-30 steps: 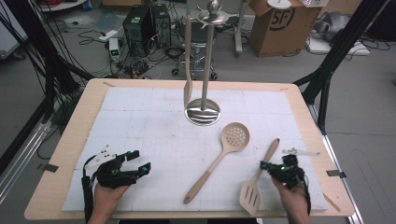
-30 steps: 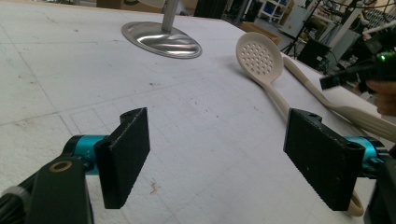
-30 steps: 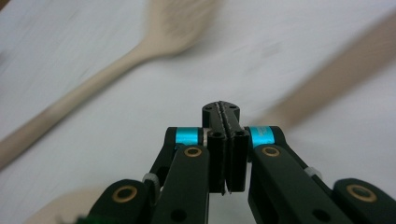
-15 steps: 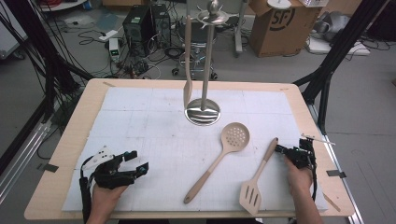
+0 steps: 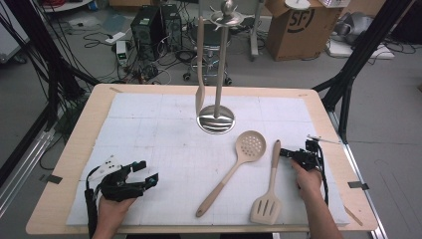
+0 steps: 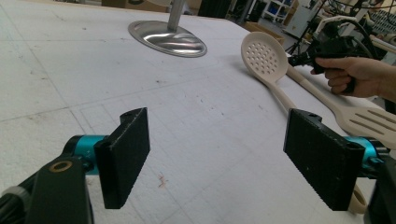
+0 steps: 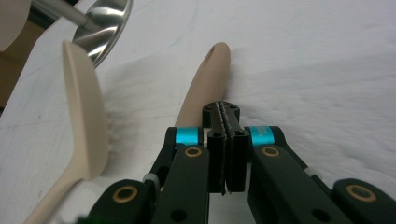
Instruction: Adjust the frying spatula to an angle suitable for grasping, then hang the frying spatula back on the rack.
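Note:
A beige slotted spatula (image 5: 268, 191) lies flat at the front right of the white mat. My right gripper (image 5: 283, 152) is shut with nothing between its pads, its tip right by the upper end of the handle. In the right gripper view, the shut jaws of the right gripper (image 7: 225, 114) sit just over that spatula handle (image 7: 205, 86); I cannot tell if they touch. A beige perforated skimmer (image 5: 234, 169) lies left of the spatula. My left gripper (image 5: 145, 175) rests at the front left, open and empty, and shows wide apart as the left gripper (image 6: 217, 158).
A steel utensil stand (image 5: 216, 122) rises at mid table with a beige turner (image 5: 199, 74) hanging from it. The wooden table edge (image 5: 348, 164) runs close to the right hand. Boxes, cables and equipment crowd the floor behind.
The right hand has moved up the table from beside the spatula's blade to the handle's end, jaws staying shut. The handle end now lies slightly farther left. The left hand has not moved.

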Action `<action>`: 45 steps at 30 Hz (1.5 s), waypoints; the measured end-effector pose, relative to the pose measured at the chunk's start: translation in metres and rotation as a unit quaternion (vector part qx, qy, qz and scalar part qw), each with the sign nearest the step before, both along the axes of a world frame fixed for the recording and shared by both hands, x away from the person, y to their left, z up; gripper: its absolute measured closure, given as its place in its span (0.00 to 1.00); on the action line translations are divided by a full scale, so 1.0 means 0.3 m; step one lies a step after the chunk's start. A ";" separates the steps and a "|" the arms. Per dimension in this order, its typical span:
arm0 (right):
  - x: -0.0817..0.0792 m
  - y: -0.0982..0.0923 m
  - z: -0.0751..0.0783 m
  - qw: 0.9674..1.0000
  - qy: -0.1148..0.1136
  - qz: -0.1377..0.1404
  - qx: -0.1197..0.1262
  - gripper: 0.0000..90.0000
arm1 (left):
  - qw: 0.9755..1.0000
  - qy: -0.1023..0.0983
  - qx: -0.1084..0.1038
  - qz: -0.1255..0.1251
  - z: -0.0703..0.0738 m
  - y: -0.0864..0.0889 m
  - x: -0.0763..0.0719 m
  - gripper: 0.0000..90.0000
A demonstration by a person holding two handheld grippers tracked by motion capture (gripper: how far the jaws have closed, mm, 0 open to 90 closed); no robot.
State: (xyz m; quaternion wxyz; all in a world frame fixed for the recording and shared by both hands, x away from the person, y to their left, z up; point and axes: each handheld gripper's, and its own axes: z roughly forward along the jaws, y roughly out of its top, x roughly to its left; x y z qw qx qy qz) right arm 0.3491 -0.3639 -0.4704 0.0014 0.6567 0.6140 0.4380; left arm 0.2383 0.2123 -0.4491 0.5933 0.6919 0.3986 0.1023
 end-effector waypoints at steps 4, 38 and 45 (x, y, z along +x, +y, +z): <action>0.010 0.046 0.004 1.000 0.005 0.030 -0.003 1.00 | 1.000 0.000 0.000 0.001 -0.002 0.002 0.001 0.26; -0.209 0.143 0.078 0.992 0.049 0.112 -0.023 0.74 | 1.000 -0.003 -0.005 -0.010 0.003 -0.024 0.015 0.26; -0.223 0.156 0.073 0.991 0.053 0.118 -0.034 0.73 | 1.000 -0.003 -0.005 -0.012 0.004 -0.027 0.017 0.26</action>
